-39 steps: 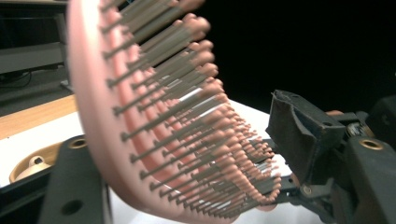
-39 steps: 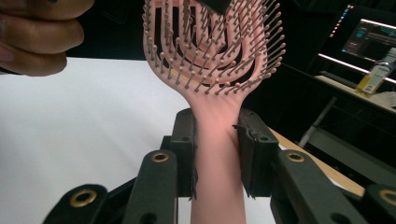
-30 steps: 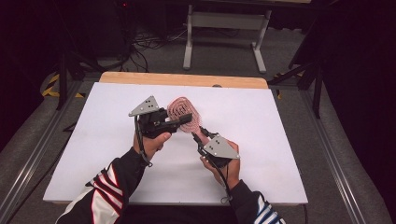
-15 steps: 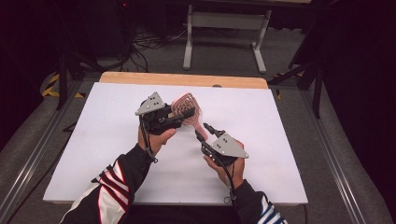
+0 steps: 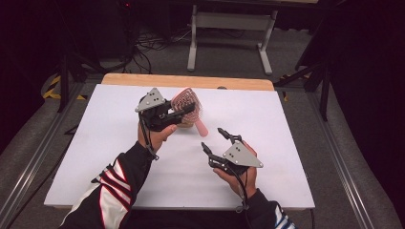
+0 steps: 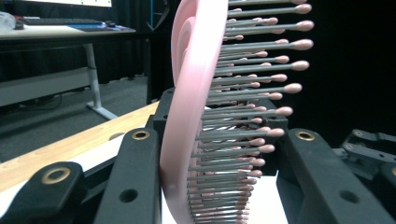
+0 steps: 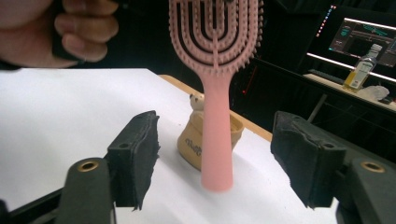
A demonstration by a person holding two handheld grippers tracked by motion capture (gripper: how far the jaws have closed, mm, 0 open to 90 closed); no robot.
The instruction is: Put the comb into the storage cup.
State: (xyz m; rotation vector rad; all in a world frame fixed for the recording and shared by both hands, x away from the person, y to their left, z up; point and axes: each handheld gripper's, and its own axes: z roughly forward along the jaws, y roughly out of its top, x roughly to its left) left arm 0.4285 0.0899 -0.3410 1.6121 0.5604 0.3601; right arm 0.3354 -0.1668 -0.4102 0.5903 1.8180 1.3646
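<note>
A pink hairbrush (image 5: pixel 188 98) hangs above the white table (image 5: pixel 296 124), its handle pointing down toward the person. My left gripper (image 5: pixel 180 111) is shut on the brush head; in the left gripper view the pink back and bristles (image 6: pixel 187 116) fill the gap between both jaws. My right gripper (image 5: pixel 213 138) stands open just short of the handle's end. Its jaws have just been opening, and nothing is pressed between them. In the right gripper view (image 7: pixel 217 140) the handle (image 7: pixel 217 154) hangs ahead of the spread pads.
A small tan bear-topped jar (image 7: pixel 191 144) stands on the table behind the handle, under the brush (image 5: pixel 186 123). A wooden strip (image 5: pixel 191 81) borders the far edge. Beyond it stand a metal desk frame (image 5: pixel 193 43) and cables; a bottle (image 7: pixel 362 70) sits on a distant desk.
My right gripper let go of the brush handle, opened, and drew back toward the person and to the right. The left gripper still holds the brush head, nearly in place.
</note>
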